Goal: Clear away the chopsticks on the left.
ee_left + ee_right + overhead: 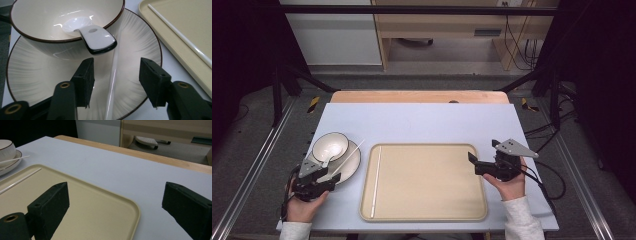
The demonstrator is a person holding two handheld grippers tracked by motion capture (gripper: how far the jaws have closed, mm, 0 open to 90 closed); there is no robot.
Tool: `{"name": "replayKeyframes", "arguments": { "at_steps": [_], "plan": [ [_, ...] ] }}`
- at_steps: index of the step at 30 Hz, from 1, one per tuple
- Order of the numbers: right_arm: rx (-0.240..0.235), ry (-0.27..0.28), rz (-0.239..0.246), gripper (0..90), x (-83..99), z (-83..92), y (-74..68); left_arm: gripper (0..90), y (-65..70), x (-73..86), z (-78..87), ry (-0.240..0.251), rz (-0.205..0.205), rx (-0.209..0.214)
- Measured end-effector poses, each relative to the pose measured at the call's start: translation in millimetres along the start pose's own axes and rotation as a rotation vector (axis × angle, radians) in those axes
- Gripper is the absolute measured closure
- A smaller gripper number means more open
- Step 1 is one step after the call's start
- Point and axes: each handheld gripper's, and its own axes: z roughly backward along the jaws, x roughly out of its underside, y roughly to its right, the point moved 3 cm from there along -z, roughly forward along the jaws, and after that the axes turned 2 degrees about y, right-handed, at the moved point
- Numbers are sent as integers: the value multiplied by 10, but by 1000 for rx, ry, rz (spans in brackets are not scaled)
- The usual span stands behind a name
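A cream bowl with a dark rim stands on a ribbed plate at the table's left. A white spoon rests in the bowl, its handle over the rim. One white chopstick lies across the plate. My left gripper is low over the plate with its jaws on either side of this chopstick, and the pads are not touching it. A second chopstick lies along the left side of the beige tray. My right gripper stands open at the tray's right edge, holding nothing.
The tray takes up the middle of the light blue table top, with a wooden strip along the far edge. Black frame posts stand at both far corners, and cables trail on the floor to the right.
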Motion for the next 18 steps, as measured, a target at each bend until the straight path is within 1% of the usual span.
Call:
{"name": "replayKeyframes", "arguments": {
  "at_steps": [1, 3, 4, 5, 6, 7, 9, 10, 12, 14, 15, 16, 17, 18],
  "plan": [
    [1, 1, 1, 80, 0, -1, -1, 496, -12, 0, -10, -12, -8, 0],
    [2, 0, 4, 82, 1, -3, -2, 524, -25, -4, -41, -17, -6, 3],
    [4, 0, 4, 83, 3, -6, -2, 556, -32, -2, -50, -25, -10, 5],
    [5, 0, 6, 83, 4, -8, -2, 569, -34, -3, -65, -25, -5, 1],
    [5, -3, 9, 84, 6, -9, -1, 582, -45, -1, -70, -42, -16, 5],
    [6, -4, 10, 86, 7, -12, -2, 610, -50, -1, -81, -45, -20, 11],
    [6, -5, 11, 87, 9, -16, -4, 638, -54, -5, -102, -54, -24, 14],
    [5, -4, 11, 87, 10, -17, -4, 663, -50, -7, -111, -52, -20, 16],
    [4, -4, 10, 87, 10, -18, -4, 675, -55, -9, -123, -65, -32, 19],
    [3, -5, 10, 91, 10, -18, -5, 700, -49, -7, -137, -67, -26, 19],
    [0, -4, 11, 95, 11, -18, -7, 733, -52, -6, -138, -69, -26, 18],
    [0, -4, 11, 95, 11, -18, -7, 733, -52, -5, -137, -70, -25, 19],
    [-1, -6, 11, 95, 13, -22, -7, 765, -52, -5, -136, -68, -25, 17],
    [-1, -6, 11, 95, 13, -22, -7, 765, -53, -6, -134, -68, -25, 17]
  ]
}}
